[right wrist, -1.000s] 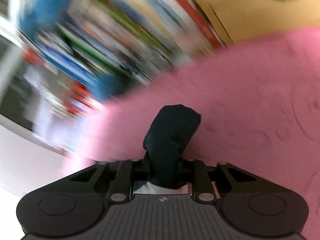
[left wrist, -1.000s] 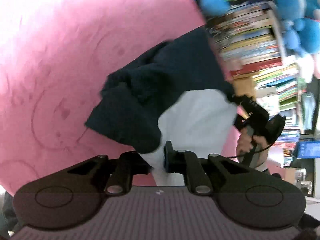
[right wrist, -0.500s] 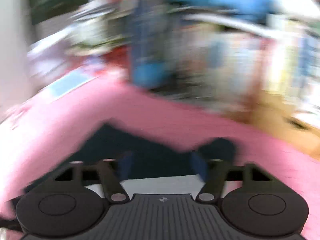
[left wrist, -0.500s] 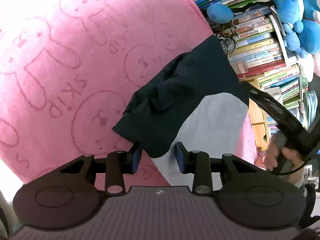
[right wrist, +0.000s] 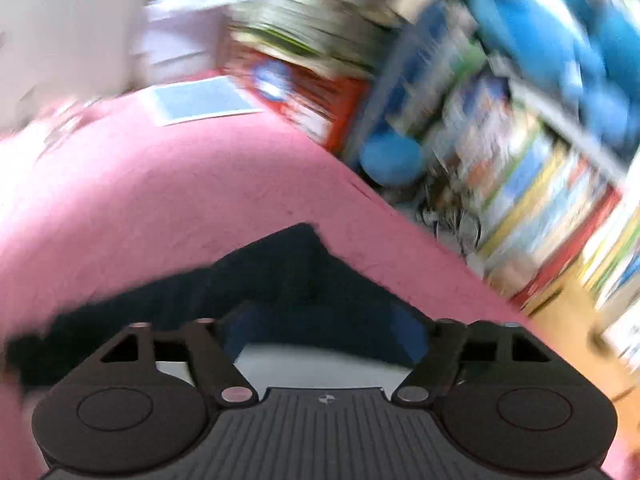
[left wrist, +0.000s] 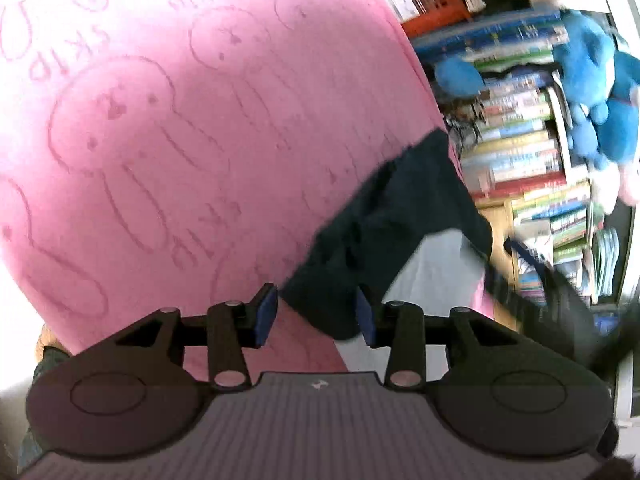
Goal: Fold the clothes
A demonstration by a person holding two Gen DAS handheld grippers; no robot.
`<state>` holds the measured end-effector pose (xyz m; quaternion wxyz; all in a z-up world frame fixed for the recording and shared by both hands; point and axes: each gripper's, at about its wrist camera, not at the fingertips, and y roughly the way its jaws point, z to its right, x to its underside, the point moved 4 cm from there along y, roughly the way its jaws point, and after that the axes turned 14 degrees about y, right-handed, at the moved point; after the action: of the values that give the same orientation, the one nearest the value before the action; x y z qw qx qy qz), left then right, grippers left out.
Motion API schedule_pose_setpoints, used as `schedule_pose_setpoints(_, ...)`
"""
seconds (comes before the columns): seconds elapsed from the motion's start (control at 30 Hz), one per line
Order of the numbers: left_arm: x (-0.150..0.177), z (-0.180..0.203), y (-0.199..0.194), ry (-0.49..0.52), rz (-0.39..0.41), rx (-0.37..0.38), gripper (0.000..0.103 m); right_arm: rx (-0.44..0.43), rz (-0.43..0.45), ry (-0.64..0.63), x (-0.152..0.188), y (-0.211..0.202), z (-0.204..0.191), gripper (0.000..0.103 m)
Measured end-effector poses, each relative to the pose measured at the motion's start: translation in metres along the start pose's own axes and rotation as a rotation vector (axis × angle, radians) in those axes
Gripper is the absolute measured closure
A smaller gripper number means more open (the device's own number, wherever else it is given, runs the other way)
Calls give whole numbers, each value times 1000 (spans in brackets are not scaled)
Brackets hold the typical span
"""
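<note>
Left hand-held gripper stood open, gripping nothing; right hand-held gripper likewise spread wide, view blurred. Navy-and-white garment lay on the pink blanket, at 1 o'clock from the left pads.

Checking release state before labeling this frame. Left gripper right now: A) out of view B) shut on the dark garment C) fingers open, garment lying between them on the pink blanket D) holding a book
C: the left gripper has its fingers spread apart, with the dark garment lying loose between them on the pink blanket.
</note>
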<state>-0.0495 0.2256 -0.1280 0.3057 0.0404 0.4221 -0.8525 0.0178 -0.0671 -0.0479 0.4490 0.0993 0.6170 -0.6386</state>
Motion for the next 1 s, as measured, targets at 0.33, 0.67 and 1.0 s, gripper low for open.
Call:
schedule_pose_setpoints(0.33,-32,29,-16,377,27,-97,61,-28,-92,137,2,-15,-64,53)
schedule_pose_setpoints(0.67,-4,46,19,555,-136,-143,55,44,-143,494,-32,61,-3,55)
schedule_pose_setpoints(1.0,-5,52,30,749,-267,-190,53,96,-390,520,77,-45,-74,53)
